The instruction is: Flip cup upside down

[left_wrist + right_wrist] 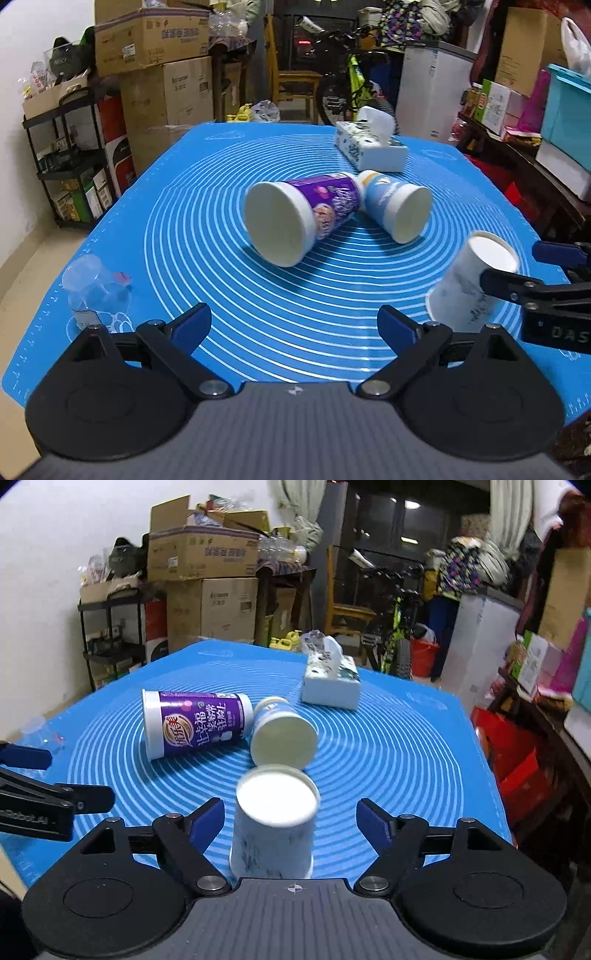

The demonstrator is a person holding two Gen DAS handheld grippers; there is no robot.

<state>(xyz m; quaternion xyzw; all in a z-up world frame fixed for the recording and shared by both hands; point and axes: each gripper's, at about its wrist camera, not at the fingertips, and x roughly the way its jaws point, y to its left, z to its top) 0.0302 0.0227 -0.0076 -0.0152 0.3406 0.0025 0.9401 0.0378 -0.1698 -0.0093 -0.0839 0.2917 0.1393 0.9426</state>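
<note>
Three cups sit on the blue mat (424, 738). A white cup (273, 830) stands bottom-up, maybe tilted, between the wide-open fingers of the right gripper (290, 823), which holds nothing. Just past it lie a purple cup (195, 723) and a blue cup (282, 733). The left gripper (293, 326) is wide open too, with nothing in it.

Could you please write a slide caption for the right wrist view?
Open right gripper straddles an inverted white paper cup on the blue mat.
</note>
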